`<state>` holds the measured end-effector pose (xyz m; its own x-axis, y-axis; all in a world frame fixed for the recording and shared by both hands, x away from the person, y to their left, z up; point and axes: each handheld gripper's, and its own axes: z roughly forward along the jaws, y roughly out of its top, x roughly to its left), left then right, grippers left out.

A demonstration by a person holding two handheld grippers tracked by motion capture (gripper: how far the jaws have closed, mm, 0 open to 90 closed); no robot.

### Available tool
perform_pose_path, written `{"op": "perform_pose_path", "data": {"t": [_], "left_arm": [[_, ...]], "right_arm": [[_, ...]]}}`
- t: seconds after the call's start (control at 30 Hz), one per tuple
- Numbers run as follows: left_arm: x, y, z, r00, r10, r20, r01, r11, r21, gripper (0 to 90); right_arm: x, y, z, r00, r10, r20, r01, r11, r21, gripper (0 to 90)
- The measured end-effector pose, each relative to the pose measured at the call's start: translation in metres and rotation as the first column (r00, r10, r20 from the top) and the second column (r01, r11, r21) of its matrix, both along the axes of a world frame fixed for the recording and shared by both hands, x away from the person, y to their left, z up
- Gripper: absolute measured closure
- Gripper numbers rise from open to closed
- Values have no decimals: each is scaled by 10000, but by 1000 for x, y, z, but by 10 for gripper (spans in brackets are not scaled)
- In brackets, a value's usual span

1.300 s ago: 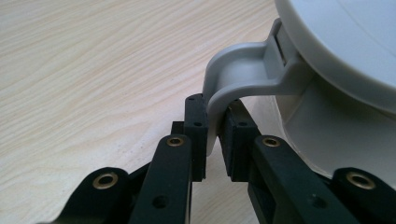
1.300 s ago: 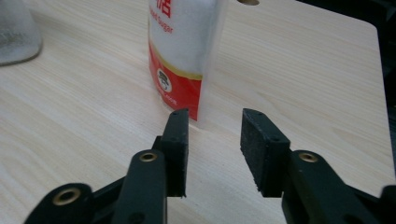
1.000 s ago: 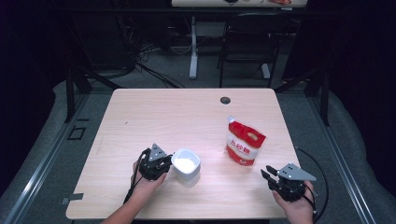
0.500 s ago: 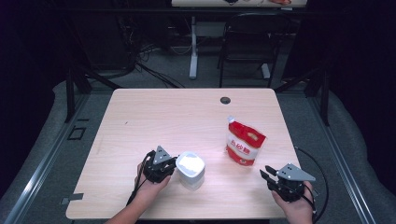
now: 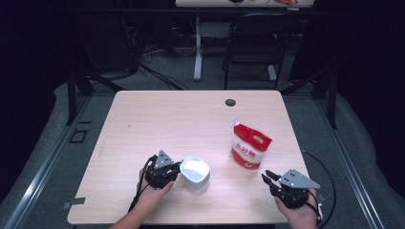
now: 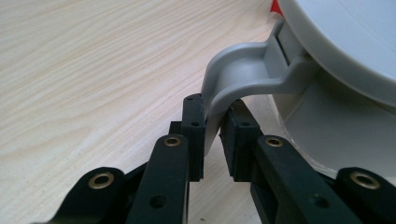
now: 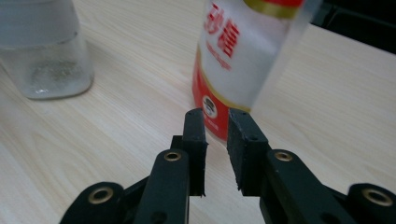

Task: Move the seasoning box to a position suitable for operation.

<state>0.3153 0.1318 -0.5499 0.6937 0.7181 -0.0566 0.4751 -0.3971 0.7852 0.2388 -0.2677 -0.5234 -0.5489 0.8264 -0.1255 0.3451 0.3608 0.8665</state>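
A white lidded container (image 5: 195,173) with a grey handle (image 6: 236,77) stands near the table's front edge. My left gripper (image 5: 177,168) is shut on that handle, and in the left gripper view its pads (image 6: 193,126) press the handle from both sides. A red and white pouch (image 5: 250,144) stands upright to the right of the container. My right gripper (image 5: 266,177) hovers at the front right, pointing at the pouch (image 7: 243,51) a short way off. Its jaws have just been closing; a narrow gap remains with nothing between them. The container (image 7: 44,51) shows at the left of the right gripper view.
The wooden table (image 5: 167,119) has a dark cable hole (image 5: 230,102) near its far edge. A black chair (image 5: 253,47) and a desk leg (image 5: 197,52) stand on the floor beyond it. Cables trail from both grippers off the front edge.
The container, with the left gripper on it, has shifted slightly toward the table's front edge. The right hand has hardly moved.
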Motion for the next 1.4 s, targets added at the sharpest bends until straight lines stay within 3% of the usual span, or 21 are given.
{"op": "perform_pose_path", "data": {"t": [0.33,0.63,0.87,1.07,1.3,1.4], "left_arm": [[-9,5,6,9995,-305,4,305,9994,163,748],[-9,9,9,9990,-374,243,374,9993,42,814],[-12,9,9,9988,-363,321,362,9993,33,820],[-14,9,9,9984,-445,359,440,9989,132,823],[-15,14,8,9992,-405,30,406,9987,-314,814],[-16,15,9,9990,-438,-50,436,9985,-342,813]], "right_arm": [[-2,25,19,9953,964,-127,-960,9950,276,869],[15,53,32,9854,1688,-205,-1679,9851,371,888],[30,82,32,9753,2199,-232,-2182,9740,604,894],[37,105,34,9650,2616,-193,-2603,9641,529,900],[35,112,26,9578,2866,-213,-2834,9542,959,900],[35,113,21,9562,2907,-340,-2878,9551,709,899]]}}
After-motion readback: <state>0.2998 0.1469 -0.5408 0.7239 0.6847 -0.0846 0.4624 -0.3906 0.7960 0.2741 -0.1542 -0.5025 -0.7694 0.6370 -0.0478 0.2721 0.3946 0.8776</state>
